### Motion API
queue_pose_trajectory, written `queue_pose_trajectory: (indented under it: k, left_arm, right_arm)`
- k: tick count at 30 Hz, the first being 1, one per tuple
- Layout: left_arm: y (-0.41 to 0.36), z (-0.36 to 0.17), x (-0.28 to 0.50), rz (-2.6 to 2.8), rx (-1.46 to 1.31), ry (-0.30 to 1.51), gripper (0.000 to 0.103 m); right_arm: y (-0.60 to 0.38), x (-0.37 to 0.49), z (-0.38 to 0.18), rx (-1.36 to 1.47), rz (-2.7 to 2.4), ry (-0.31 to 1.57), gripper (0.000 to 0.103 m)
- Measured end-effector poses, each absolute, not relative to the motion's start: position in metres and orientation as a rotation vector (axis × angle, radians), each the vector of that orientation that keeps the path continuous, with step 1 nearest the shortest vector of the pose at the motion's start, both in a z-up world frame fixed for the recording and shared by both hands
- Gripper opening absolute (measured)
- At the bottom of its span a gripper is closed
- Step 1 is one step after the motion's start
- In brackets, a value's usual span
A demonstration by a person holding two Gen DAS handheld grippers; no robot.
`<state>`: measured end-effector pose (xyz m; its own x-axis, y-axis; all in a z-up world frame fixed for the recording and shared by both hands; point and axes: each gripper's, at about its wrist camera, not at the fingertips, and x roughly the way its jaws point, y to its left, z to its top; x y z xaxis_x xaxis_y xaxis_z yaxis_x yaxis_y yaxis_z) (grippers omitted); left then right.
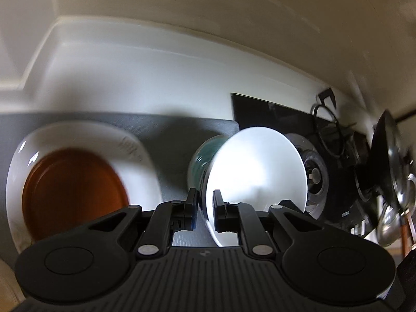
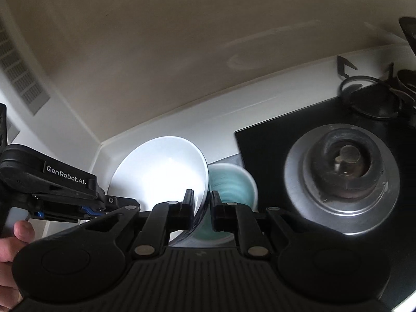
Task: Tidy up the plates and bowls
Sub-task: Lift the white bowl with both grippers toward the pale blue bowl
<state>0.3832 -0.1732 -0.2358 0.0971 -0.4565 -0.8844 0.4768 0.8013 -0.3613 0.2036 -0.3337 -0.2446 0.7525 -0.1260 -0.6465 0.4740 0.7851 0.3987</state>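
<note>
My left gripper [image 1: 205,209] is shut on the rim of a white bowl [image 1: 257,171] and holds it tilted on edge above the grey mat [image 1: 169,132]. My right gripper [image 2: 202,209] is shut on the rim of the same white bowl [image 2: 161,174]. A teal bowl [image 1: 201,165] sits right behind it, also in the right wrist view [image 2: 231,184]. An orange plate [image 1: 72,195] lies on a white plate [image 1: 135,161] at the left of the mat. The left gripper's body [image 2: 65,189] shows at the left of the right wrist view.
A black gas stove [image 2: 273,150] with a round burner [image 2: 343,174] stands to the right. Pan supports [image 2: 369,96] and metal cookware [image 1: 390,161] lie at its far side. A white counter [image 1: 130,78] and wall close the back.
</note>
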Motion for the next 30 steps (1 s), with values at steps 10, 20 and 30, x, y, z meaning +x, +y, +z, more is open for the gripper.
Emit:
queue_pose_trajectory:
  k: [10, 20, 30]
  left_arm:
    - [-0.212, -0.263, 0.392, -0.636, 0.129, 1.346, 0.012]
    - [-0.236, -0.284, 0.396, -0.617, 0.237, 1.342, 0.012]
    - [-0.246, -0.289, 0.394, -0.616, 0.317, 1.315, 0.012]
  right_arm:
    - [-0.353, 0.212, -0.278, 0.634, -0.339, 0.656, 0.014]
    - [-0.363, 0.219, -0.299, 0.659, -0.350, 0.673, 0.014]
    - [-0.364, 0.221, -0.305, 0.643, -0.355, 0.689, 0.014]
